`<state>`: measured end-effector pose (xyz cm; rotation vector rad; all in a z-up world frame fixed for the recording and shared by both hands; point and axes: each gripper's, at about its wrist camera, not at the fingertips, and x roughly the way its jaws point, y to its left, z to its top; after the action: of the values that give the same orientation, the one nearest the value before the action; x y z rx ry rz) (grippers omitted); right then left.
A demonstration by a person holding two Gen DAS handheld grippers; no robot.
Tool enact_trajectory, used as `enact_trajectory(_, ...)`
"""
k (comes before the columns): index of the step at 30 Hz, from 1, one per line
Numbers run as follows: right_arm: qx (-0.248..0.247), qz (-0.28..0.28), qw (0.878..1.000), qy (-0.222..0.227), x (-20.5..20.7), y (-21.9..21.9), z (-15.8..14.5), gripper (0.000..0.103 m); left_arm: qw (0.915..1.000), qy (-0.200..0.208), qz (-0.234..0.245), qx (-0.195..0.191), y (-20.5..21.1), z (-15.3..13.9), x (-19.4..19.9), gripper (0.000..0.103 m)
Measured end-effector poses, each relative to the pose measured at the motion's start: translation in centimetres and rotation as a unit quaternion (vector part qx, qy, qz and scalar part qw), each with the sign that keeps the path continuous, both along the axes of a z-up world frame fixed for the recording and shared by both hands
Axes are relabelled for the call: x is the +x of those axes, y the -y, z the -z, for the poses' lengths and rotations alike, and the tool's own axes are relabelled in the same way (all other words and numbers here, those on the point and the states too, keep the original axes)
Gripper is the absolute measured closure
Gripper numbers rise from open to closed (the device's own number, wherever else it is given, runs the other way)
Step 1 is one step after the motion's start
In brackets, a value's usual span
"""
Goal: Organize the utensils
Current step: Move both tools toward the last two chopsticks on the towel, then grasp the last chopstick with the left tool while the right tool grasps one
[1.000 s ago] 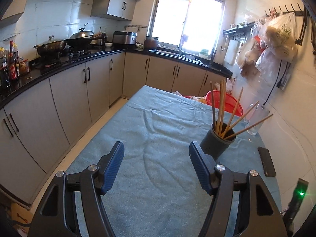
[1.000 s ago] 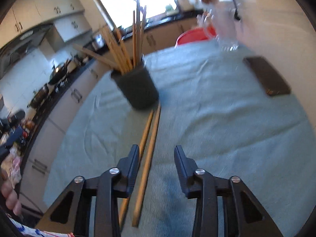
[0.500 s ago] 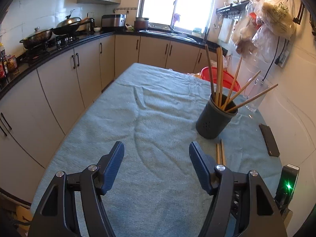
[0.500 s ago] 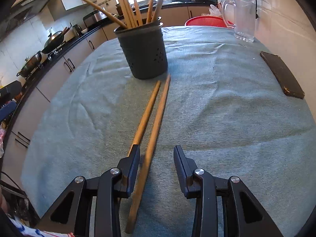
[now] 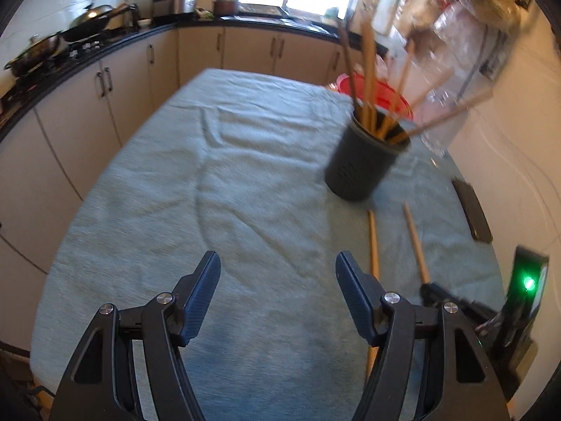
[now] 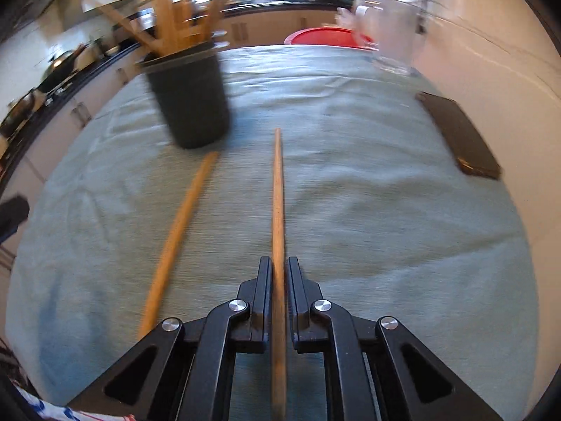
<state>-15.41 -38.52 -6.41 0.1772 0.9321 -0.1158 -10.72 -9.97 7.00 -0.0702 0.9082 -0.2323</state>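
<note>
A dark grey utensil holder (image 5: 364, 161) (image 6: 189, 98) with several wooden chopsticks in it stands on the green-clothed table (image 5: 210, 182). My right gripper (image 6: 279, 270) is shut on one wooden chopstick (image 6: 278, 193) that points forward along the fingers. A second chopstick (image 6: 178, 231) lies on the cloth to its left, its far tip near the holder. In the left wrist view the held chopstick (image 5: 415, 242) and the lying one (image 5: 373, 242) show at the right. My left gripper (image 5: 277, 270) is open and empty above the cloth.
A dark phone (image 6: 459, 133) (image 5: 471, 208) lies near the right wall. A glass jug (image 6: 396, 38) and a red basin (image 6: 326, 37) are at the table's far end. Kitchen cabinets and a counter with pans (image 5: 70, 35) run along the left.
My right gripper has closed on the right-hand chopstick and swung it apart from the other one. The left gripper has tilted downward and stayed open.
</note>
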Motion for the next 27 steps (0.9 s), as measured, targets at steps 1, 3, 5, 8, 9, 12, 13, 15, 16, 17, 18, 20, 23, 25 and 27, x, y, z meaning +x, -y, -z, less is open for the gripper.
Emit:
enact_trajectory(1,0.001,0.013,1.0,-0.002,-0.5,1.2,0.0,0.096,0.9999,-0.008,0.012,0.001,0.7,0.5,0.0,0.036)
enact_trajectory(3,0.0,0.027,1.0,-0.002,-1.2,2.6,0.1,0.096,0.9992,-0.026,0.03,-0.005,1.8,1.2,0.0,0.036)
enact_trajectory(5,-0.001,0.038,0.999,0.001,-2.2,4.0,0.2,0.096,0.9982,-0.039,0.046,-0.004,3.1,2.0,-0.2,0.036)
enact_trajectory(8,0.006,0.037,0.999,0.004,-3.2,4.7,0.2,0.096,0.9969,-0.04,0.068,0.011,5.0,2.8,-0.2,0.038)
enact_trajectory(9,0.007,0.035,0.999,0.006,-3.4,4.8,0.2,0.096,0.9963,-0.04,0.074,0.018,5.7,3.1,-0.3,0.039)
enact_trajectory(12,0.004,0.032,0.999,0.013,-3.8,4.7,0.3,0.096,0.9939,-0.041,0.095,0.038,7.7,4.0,-0.3,0.042)
enact_trajectory(13,0.003,0.031,0.999,0.015,-3.8,4.6,0.3,0.096,0.9932,-0.043,0.099,0.044,8.2,4.3,-0.2,0.045)
enact_trajectory(15,0.005,0.03,0.999,0.018,-4.0,4.7,0.3,0.096,0.9922,-0.045,0.104,0.052,8.9,4.9,-0.1,0.048)
enact_trajectory(16,0.005,0.029,0.999,0.019,-3.9,4.6,0.2,0.096,0.9918,-0.046,0.105,0.057,9.3,5.2,0.1,0.048)
enact_trajectory(17,0.006,0.027,0.999,0.02,-4.0,4.7,0.2,0.096,0.9914,-0.048,0.106,0.059,9.5,5.4,0.3,0.05)
enact_trajectory(18,0.007,0.025,0.999,0.021,-4.0,4.7,0.3,0.096,0.9912,-0.05,0.107,0.059,9.7,5.5,0.4,0.051)
enact_trajectory(20,0.006,0.022,0.999,0.022,-4.1,4.6,0.3,0.096,0.9904,-0.058,0.111,0.058,10.1,5.8,0.7,0.056)
enact_trajectory(23,-0.002,0.018,1.0,0.022,-4.0,4.4,0.3,0.096,0.9898,-0.052,0.114,0.067,10.7,6.0,0.9,0.069)
enact_trajectory(25,-0.007,0.016,1.0,0.021,-3.9,4.2,0.3,0.096,0.9887,-0.05,0.118,0.078,11.1,6.0,1.1,0.085)
enact_trajectory(27,-0.001,0.016,1.0,0.021,-4.0,4.3,0.3,0.096,0.9891,-0.058,0.117,0.069,10.9,5.9,1.4,0.094)
